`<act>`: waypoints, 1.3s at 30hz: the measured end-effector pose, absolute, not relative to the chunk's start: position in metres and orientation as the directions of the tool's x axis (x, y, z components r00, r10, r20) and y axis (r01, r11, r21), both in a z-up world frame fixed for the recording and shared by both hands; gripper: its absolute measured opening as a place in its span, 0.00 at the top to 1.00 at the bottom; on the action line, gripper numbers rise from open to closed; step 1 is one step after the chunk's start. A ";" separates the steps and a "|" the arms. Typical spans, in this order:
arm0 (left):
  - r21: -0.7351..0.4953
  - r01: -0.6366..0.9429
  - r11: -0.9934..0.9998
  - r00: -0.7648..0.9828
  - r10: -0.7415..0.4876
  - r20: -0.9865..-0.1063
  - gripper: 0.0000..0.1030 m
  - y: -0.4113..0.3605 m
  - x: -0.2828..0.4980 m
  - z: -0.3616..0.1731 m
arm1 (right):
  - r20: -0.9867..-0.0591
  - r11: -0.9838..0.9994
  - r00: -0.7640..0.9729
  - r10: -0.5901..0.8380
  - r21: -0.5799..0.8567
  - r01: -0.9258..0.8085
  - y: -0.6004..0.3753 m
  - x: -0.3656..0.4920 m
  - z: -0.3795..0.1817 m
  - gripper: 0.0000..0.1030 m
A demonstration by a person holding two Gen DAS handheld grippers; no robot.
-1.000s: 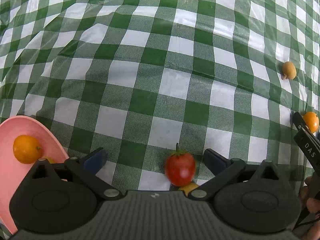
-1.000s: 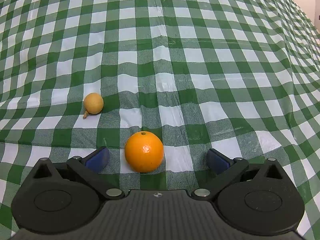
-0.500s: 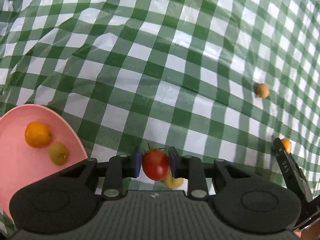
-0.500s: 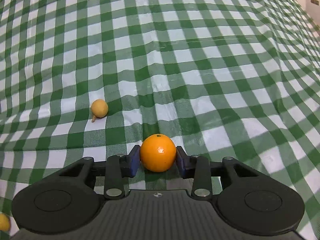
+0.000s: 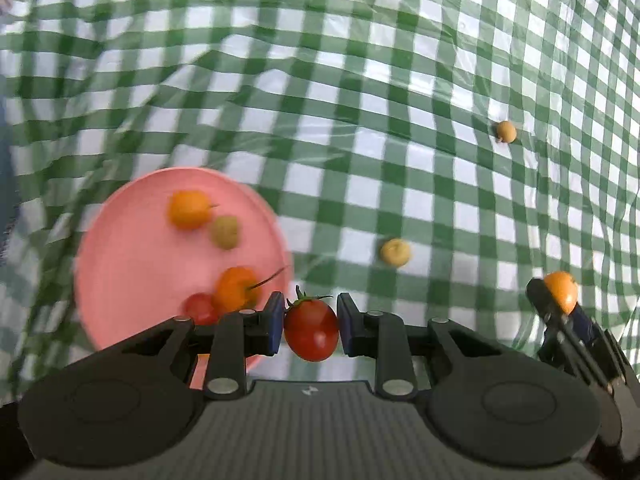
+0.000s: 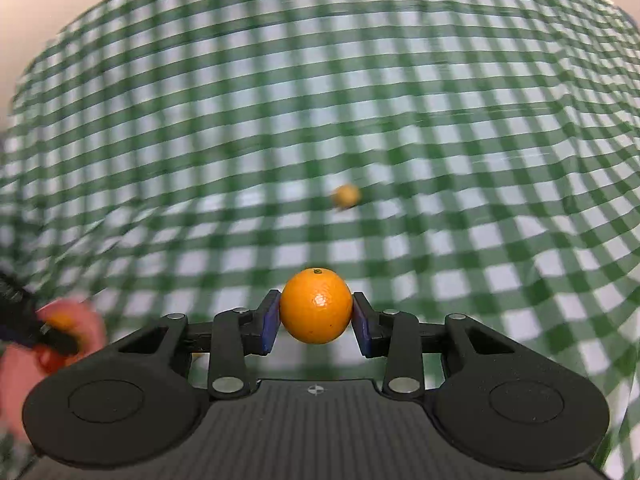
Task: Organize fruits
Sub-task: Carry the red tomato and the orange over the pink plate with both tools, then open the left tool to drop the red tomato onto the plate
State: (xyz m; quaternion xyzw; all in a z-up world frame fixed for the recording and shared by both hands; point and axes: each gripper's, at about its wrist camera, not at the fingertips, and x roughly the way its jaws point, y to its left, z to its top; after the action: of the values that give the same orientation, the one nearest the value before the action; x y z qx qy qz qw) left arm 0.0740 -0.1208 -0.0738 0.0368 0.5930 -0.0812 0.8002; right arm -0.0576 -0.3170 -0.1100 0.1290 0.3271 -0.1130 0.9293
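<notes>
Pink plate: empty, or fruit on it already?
Not empty. The pink plate holds four fruits: two orange, one greenish, one red.

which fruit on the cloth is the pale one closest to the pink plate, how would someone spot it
Start at the pink plate on the green checked cloth. Just off its right edge a pale yellow fruit lies alone on the cloth. Its tan lookalike lies much farther away, and the other fruits are orange or red.

Pink plate [image 5: 120,264], green-checked tablecloth [image 5: 360,80]
</notes>
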 end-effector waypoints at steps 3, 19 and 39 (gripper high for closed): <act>-0.030 0.162 0.986 0.299 -0.078 -0.951 0.69 -0.097 0.061 -0.066 | -0.645 0.958 0.760 -0.075 0.164 0.234 -0.284 -0.070 -0.102 0.62; -0.047 0.077 0.996 0.360 -0.071 -0.930 0.70 0.011 0.007 -0.033 | -0.654 0.988 0.747 0.118 0.155 -0.020 -0.150 -0.096 -0.061 0.62; -0.139 0.030 0.990 0.387 -0.139 -0.911 0.79 0.061 0.051 -0.046 | -0.683 0.991 0.718 0.131 0.115 -0.072 -0.106 -0.055 -0.066 0.62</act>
State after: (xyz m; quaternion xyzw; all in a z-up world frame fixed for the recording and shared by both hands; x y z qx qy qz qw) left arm 0.0508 0.0606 -0.0465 -0.0495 0.5512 -0.0510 0.8313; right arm -0.0546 -0.1058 -0.0664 0.0400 0.3712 0.0548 0.9261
